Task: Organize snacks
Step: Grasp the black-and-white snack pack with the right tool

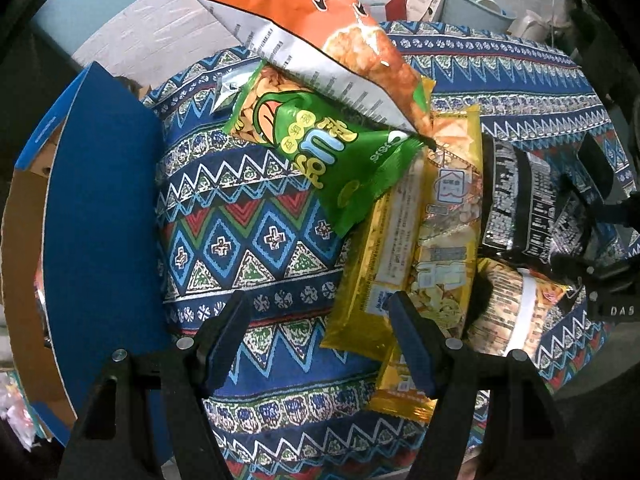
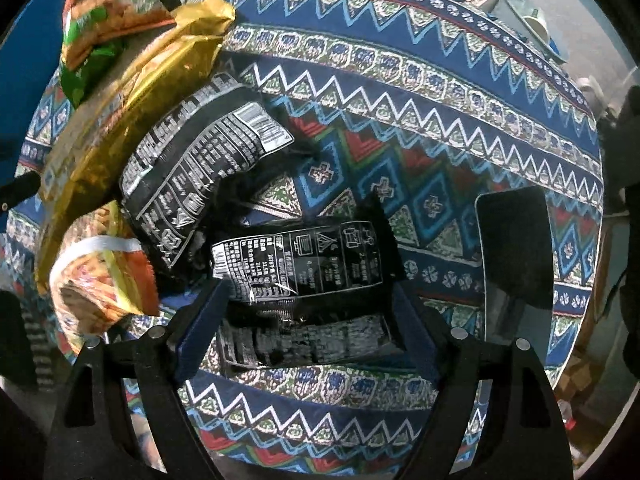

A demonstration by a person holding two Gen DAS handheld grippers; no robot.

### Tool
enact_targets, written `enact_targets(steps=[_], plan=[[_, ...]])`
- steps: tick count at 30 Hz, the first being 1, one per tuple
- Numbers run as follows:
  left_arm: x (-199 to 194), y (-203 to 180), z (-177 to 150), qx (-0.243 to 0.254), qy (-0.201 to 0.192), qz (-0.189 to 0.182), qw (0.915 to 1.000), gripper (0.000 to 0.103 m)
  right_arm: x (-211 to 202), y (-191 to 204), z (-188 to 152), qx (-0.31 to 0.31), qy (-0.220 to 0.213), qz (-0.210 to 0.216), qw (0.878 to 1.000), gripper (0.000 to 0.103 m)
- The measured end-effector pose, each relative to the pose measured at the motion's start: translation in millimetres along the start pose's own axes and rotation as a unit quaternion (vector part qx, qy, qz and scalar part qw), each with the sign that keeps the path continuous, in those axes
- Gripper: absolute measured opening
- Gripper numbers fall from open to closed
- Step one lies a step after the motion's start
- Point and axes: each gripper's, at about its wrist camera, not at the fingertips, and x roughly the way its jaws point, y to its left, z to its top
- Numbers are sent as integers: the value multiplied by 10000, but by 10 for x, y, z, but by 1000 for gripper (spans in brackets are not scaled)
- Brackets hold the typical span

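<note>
From the left wrist camera, my left gripper (image 1: 320,344) hangs over the patterned tablecloth (image 1: 240,216), its jaws spread with nothing between them; its right finger overlaps the near end of the gold packet (image 1: 404,240), but I can't tell whether it touches. The snacks lie heaped from twelve to three o'clock: an orange bag (image 1: 320,28) on top, a green bag (image 1: 340,148) under it, the gold packet, then black packets (image 1: 532,204) at three. A blue box (image 1: 104,200) with an open flap waits at nine o'clock.

From the right wrist camera, my right gripper (image 2: 308,320) points down at a black packet (image 2: 304,264), jaws released and straddling it, the pads not yet pressing. A second black packet (image 2: 192,164) lies at ten o'clock, and a dark phone (image 2: 516,248) rests at three.

I'd judge the sorting barely begun: every snack I can see lies on the cloth, still to go into the box.
</note>
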Motion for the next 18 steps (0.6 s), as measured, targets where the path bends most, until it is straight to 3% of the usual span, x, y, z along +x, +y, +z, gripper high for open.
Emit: enact_targets(steps=[5,13,15,18], plan=[[71,26,23,-8,-7,40,10000,78,186,164,-50,-392,152,-347,9985,86],[50,119,149,-127,-86,47,9999,78,257,47,-62,-122,43,-174,9998,89],[26,147,189,-205,-118,19,9997,78,213,22,-71,-112,-74,-263,9996,70],[-16,204,292,-323,-171,-21,9993,78,168,-15,-88,-18,-179,-121,9998,61]])
